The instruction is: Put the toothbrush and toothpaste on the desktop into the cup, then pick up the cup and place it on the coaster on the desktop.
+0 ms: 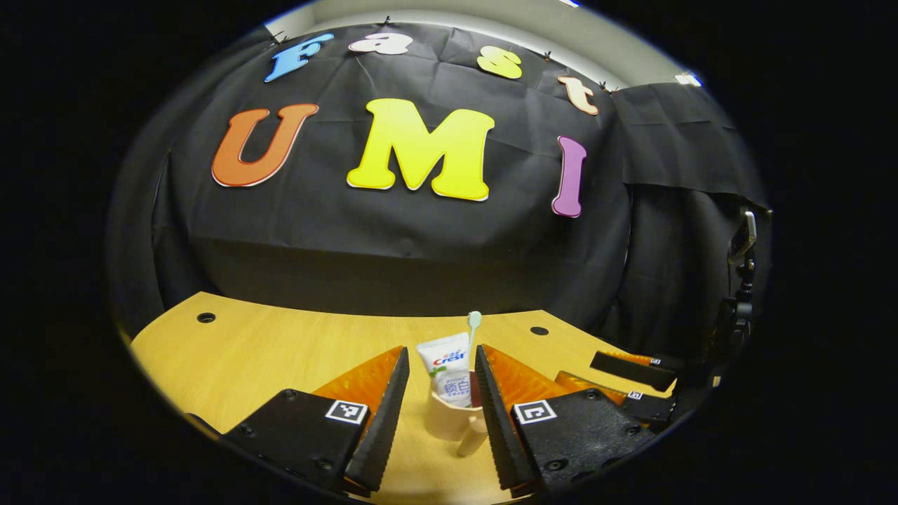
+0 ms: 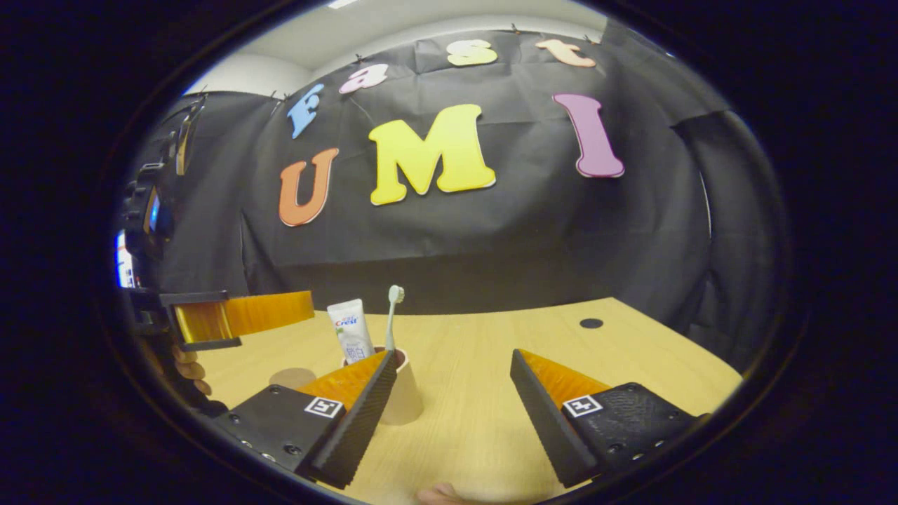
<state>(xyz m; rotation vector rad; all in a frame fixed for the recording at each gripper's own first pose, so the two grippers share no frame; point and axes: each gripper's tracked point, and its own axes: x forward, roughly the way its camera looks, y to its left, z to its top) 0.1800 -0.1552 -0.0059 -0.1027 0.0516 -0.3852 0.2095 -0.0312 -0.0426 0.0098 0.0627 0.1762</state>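
The cup stands upright on the counter between the parted jaws of the left gripper, close to the right-hand jaw; whether that jaw touches the wall I cannot tell, and the other jaw stands clear of it, so nothing is clamped. The toothpaste and the toothbrush are already in the cup, both leaning up out of the rim, bristle head uppermost. In the right gripper view the same cup sits just beyond the left-hand jaw of the right gripper, whose jaws are wide apart with only bare counter between them. A round coaster lies flat on the counter, near the cup on its far side from the right gripper. The cup looks like a light, thin-walled plastic tumbler with a smooth, slightly tapered side, so it is probably slippery and may flex under a hard squeeze. The tall contents likely make it top-heavy and prone to tip. The best hold seems to be across the cup's body at about mid-height, below the rim, with a moderate squeeze, keeping it level during the carry.
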